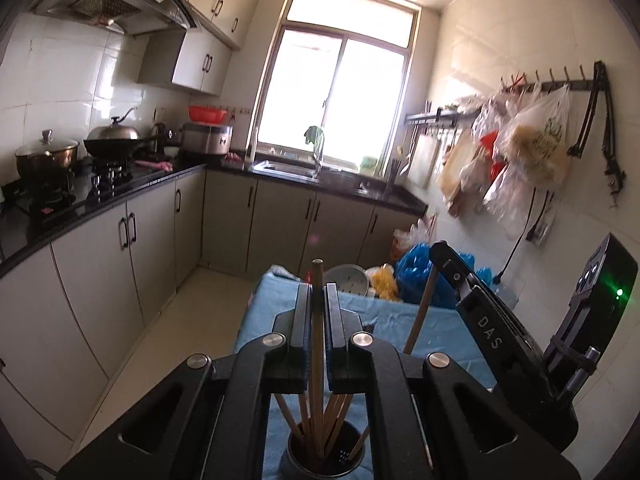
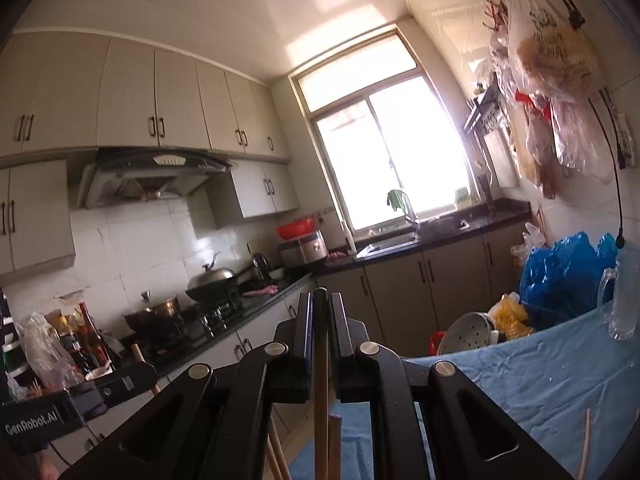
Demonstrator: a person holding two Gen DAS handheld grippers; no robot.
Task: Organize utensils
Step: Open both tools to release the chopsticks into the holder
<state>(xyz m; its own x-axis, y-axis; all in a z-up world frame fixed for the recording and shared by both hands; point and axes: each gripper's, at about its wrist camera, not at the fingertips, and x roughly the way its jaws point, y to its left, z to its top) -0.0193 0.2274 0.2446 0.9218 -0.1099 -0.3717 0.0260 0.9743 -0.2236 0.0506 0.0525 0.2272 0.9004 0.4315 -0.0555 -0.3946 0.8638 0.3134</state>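
Observation:
My left gripper [image 1: 318, 286] is shut on one upright wooden chopstick [image 1: 318, 320], whose tip pokes up past the fingers. Directly below it a metal utensil holder [image 1: 298, 466] stands on the blue cloth [image 1: 272, 304] with several chopsticks in it. My right gripper [image 2: 320, 296] is shut on another chopstick [image 2: 321, 420], which runs down between its fingers. Seen from the left wrist, the right gripper [image 1: 442, 250] hangs to the right with that chopstick [image 1: 422, 312] slanting down toward the cloth. A loose chopstick [image 2: 586, 440] lies on the cloth at the right.
A white colander [image 2: 468, 332], a yellow bag [image 2: 510, 314] and a blue plastic bag [image 2: 560, 272] crowd the table's far end. A glass mug [image 2: 624, 300] stands by the right wall. Black counter with stove and pots [image 1: 100, 148] runs along the left; bags hang from wall hooks [image 1: 532, 136].

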